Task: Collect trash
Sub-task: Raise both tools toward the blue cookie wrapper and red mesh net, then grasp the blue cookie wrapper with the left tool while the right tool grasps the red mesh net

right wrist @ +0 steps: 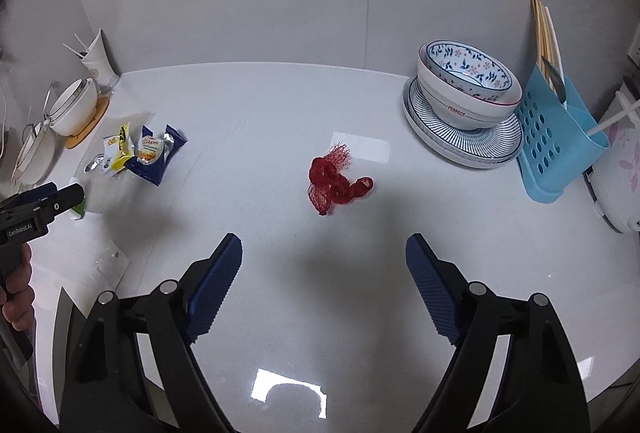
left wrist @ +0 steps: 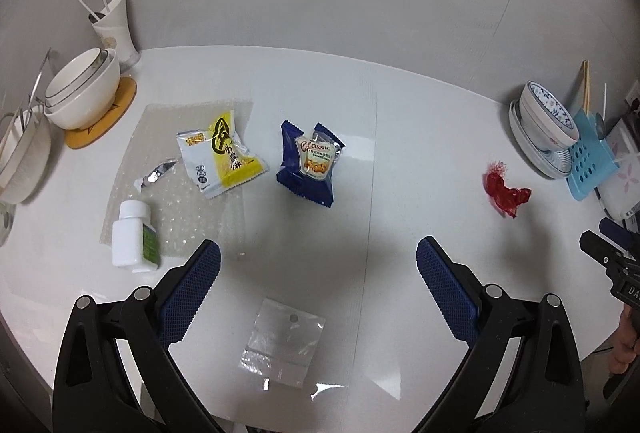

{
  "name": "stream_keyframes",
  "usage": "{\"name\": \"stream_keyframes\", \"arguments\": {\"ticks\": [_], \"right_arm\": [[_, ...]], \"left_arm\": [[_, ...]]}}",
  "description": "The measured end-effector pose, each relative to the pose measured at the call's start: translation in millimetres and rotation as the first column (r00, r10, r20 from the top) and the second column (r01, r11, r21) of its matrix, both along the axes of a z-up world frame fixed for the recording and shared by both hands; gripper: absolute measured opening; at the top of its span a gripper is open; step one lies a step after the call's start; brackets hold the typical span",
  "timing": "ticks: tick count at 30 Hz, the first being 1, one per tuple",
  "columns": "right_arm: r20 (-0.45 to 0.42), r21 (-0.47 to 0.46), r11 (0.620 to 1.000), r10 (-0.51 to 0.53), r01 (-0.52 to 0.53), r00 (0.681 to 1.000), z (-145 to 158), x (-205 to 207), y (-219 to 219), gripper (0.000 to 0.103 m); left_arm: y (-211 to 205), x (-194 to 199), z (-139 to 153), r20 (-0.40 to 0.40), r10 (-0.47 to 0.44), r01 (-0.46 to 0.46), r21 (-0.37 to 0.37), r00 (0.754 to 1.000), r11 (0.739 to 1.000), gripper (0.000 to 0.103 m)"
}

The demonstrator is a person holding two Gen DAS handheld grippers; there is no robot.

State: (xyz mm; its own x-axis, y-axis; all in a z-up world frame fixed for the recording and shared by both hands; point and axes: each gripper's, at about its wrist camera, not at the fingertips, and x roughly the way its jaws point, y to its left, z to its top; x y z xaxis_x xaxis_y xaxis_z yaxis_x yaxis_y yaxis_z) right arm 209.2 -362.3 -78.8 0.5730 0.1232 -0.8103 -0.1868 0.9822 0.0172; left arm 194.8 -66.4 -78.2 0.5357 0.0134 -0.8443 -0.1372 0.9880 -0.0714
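Nothing looks collected yet. Left to right on the counter lie a white bottle, yellow wrapper, blue snack packet, clear bag and red net. Left claw and right claw both gape empty above it.

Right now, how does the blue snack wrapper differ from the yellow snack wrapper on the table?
The blue snack wrapper lies on the bare table, apart from other trash; the yellow snack wrapper lies on a sheet of bubble wrap. The blue one is dark with a silver inside showing, the yellow one yellow and white. Both look crumpled and neither is gripped.
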Motion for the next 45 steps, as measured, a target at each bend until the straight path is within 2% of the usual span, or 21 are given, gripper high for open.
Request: {"name": "stream_keyframes", "arguments": {"ticks": [19, 26, 31, 34, 36, 38, 39, 41, 43, 45], "right_arm": [[-0.153, -0.054, 0.998, 0.012, -0.02, 0.988, -56, 96, 6, 0.056], [-0.202, -0.076, 0.996, 0.03, -0.046, 0.979, -77, 121, 12, 0.056], [-0.239, -0.083, 0.995, 0.029, -0.05, 0.97, -93, 134, 15, 0.056], [-0.255, -0.084, 0.995, 0.028, -0.051, 0.967, -100, 138, 16, 0.056], [-0.267, -0.069, 0.997, 0.02, -0.04, 0.964, -104, 141, 13, 0.055], [-0.273, -0.062, 0.998, 0.014, -0.032, 0.962, -106, 143, 11, 0.043], [-0.278, -0.061, 0.998, 0.011, -0.029, 0.96, -106, 145, 11, 0.04], [-0.272, -0.06, 0.998, 0.006, -0.023, 0.962, -105, 146, 10, 0.026], [-0.273, -0.053, 0.998, 0.01, -0.025, 0.962, -105, 147, 10, 0.016], [-0.271, -0.043, 0.999, 0.019, -0.032, 0.962, -105, 147, 9, 0.014]], "left_arm": [[6, 101, -65, -0.141, 0.002, 0.006, 0.063, 0.99, 0.998, 0.096], [7, 121, -83, -0.178, 0.002, 0.012, 0.078, 0.984, 0.997, 0.094], [7, 132, -90, -0.19, -0.002, 0.014, 0.06, 0.982, 0.998, 0.091], [5, 139, -94, -0.199, -0.01, 0.022, 0.061, 0.98, 0.998, 0.086], [3, 142, -96, -0.205, -0.017, 0.03, 0.061, 0.979, 0.998, 0.076], [0, 144, -98, -0.211, -0.025, 0.039, 0.062, 0.977, 0.997, 0.068], [-1, 145, -100, -0.216, -0.03, 0.042, 0.054, 0.976, 0.998, 0.06], [-3, 145, -103, -0.224, -0.04, 0.048, 0.029, 0.974, 0.998, 0.047], [-4, 144, -104, -0.226, -0.048, 0.053, 0.018, 0.973, 0.998, 0.037], [-5, 143, -104, -0.229, -0.055, 0.059, 0.009, 0.972, 0.998, 0.027]]}}
